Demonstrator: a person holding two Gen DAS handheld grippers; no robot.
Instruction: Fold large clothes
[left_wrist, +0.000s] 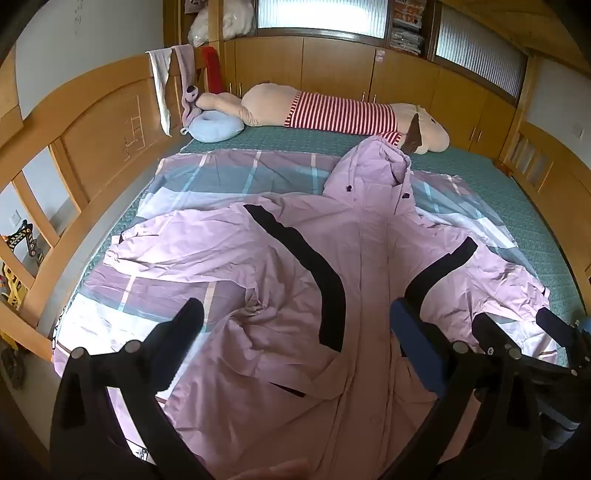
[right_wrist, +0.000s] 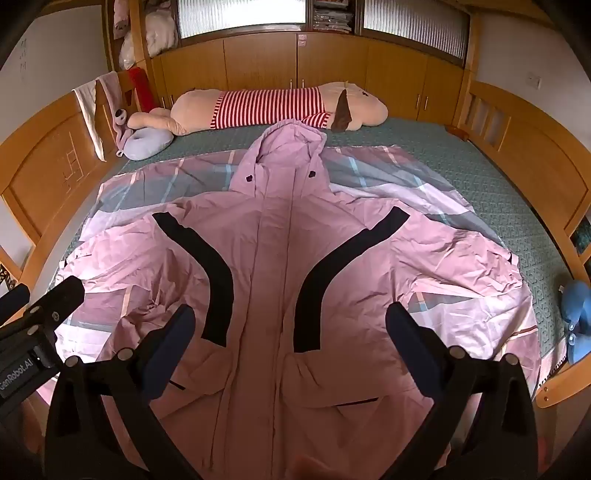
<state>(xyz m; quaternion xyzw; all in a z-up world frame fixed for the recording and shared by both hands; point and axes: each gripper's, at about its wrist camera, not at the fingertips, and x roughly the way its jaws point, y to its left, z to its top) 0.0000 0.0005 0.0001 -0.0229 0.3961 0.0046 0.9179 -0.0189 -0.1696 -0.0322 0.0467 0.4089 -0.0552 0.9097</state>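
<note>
A large pink hooded jacket (left_wrist: 369, 258) (right_wrist: 273, 258) with curved black stripes lies front up and zipped on a plaid sheet (left_wrist: 229, 177) (right_wrist: 159, 181). Its sleeves are spread to both sides and its hood (right_wrist: 284, 147) points to the far side. My left gripper (left_wrist: 295, 314) hovers open over the jacket's lower left half, nothing between its fingers. My right gripper (right_wrist: 290, 317) hovers open above the jacket's lower middle, also empty. Each gripper shows in the other's view: the right one (left_wrist: 517, 325) at the right edge, the left one (right_wrist: 42, 295) at the left edge.
The sheet covers a green mattress (left_wrist: 295, 138) (right_wrist: 480, 166) inside a wooden bed frame (left_wrist: 92, 122). A long plush toy in a red-striped shirt (right_wrist: 266, 103) and a lilac neck pillow (right_wrist: 147, 142) lie along the far side. A blue plush (right_wrist: 576, 314) sits at the right edge.
</note>
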